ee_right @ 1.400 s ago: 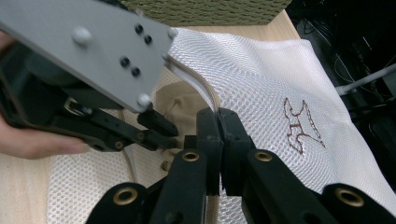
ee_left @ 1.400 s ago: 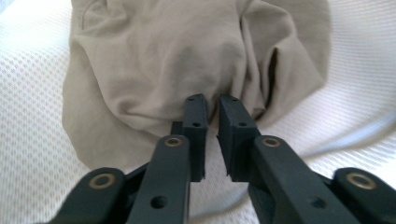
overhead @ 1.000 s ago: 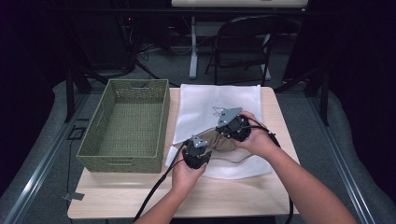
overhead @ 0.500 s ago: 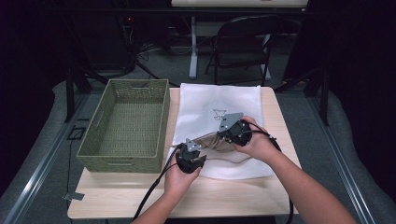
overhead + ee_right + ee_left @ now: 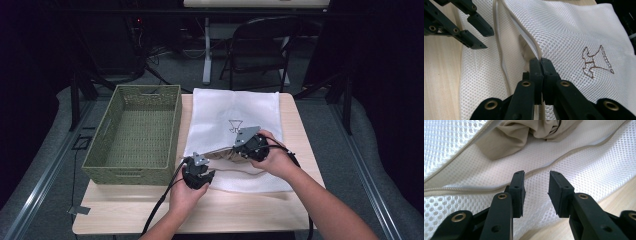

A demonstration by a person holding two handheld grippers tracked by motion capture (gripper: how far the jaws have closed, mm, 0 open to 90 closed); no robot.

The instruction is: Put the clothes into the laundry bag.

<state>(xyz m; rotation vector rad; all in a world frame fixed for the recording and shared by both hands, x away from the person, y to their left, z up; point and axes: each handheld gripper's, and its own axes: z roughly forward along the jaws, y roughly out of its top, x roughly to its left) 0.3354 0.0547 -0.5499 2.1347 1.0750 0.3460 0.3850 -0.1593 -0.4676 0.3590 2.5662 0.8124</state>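
A wooden table point(image 5: 260, 210) holds a green woven basket point(image 5: 135, 135) on the left and a white mesh laundry bag point(image 5: 235, 112) beside it, beige cloth point(image 5: 516, 135) inside. The right gripper point(image 5: 540, 60) pinches the bag's zipper edge; the left gripper point(image 5: 536, 186) hovers over the bag's near edge, jaws parted and empty.

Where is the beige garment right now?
High view: the beige garment lies inside the open white mesh bag, between both tongs, right of the green basket.

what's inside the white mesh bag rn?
A beige garment, bunched, shows through the open zipper mouth of the mesh bag. The right gripper pinches the upper zipper edge, lifting it. How far the garment reaches under the mesh is hidden.
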